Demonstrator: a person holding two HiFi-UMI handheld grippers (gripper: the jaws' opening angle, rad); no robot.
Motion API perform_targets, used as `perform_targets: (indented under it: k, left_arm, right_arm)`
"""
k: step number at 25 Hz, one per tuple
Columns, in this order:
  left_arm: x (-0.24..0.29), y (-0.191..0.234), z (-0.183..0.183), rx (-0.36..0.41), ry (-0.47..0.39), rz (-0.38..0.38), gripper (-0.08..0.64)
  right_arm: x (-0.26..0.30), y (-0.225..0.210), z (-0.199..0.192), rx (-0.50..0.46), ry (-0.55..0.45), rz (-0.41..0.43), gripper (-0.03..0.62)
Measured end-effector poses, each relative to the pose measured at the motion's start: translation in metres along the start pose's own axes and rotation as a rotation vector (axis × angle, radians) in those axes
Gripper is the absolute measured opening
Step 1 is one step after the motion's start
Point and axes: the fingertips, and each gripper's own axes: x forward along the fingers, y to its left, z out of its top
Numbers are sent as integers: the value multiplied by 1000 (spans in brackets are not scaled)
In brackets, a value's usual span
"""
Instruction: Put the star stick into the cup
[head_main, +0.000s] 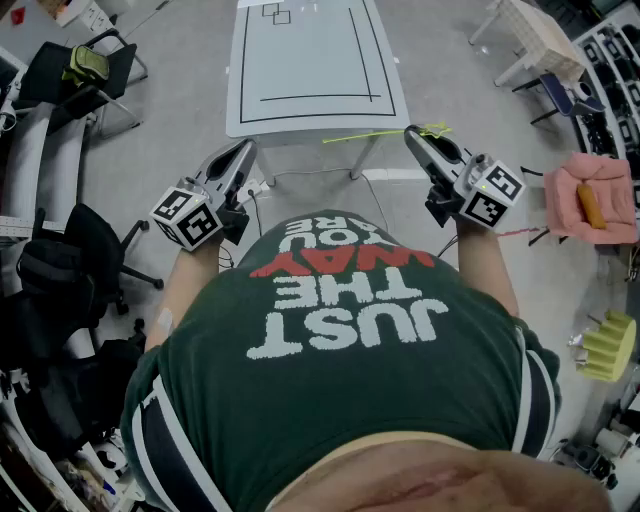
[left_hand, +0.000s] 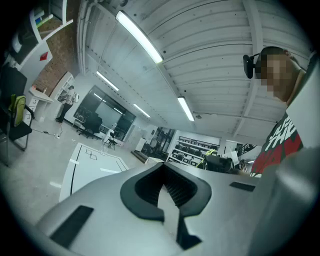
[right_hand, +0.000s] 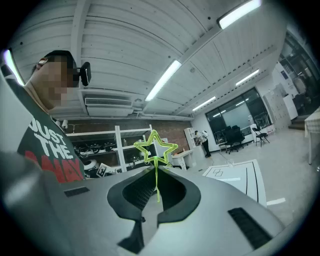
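Note:
The star stick is a thin yellow-green rod with an outlined star at one end. My right gripper is shut on it, with the rod crossing the jaws and its long end reaching left below the table's near edge. In the right gripper view the star stands just above the closed jaws and the rod runs down between them. My left gripper is held up at the left, shut with nothing in it. I cannot make out a cup in any view.
A white table with black line markings stands ahead of both grippers. Black office chairs crowd the left side. A pink cushioned thing and a pale yellow rack sit on the right. A cable runs under the table.

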Motion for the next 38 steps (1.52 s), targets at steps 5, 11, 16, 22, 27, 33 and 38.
perform_targets:
  k: [5,11,16,22,27,33,38]
  left_arm:
    - [5,3,1,-1,0,0,11]
    - [5,4,1,-3,-1,2,11]
    - [4,4,0,0,-3,2,11]
    - [8,2,0,2,5,3,11]
    - [32,-12,-5,10,10,-10,11]
    - [76,-44,-16,22,14,-38,11]
    - [117,-77,-28,34,22,-64,11]
  right_arm:
    - [2,-5,0,3,2,1,43]
    - [2,-7,1,5,-1,1,43]
    - [1,-6,3,-4,-19,-6,43]
    - [-5,-11,5,5,-33,-16,43]
    - [-27,-26,6,9,-43,-24,43]
    - [-76,-51,17,-8,-62,-49,43]
    - [-122,-72,24,-14,-83,-69,43]
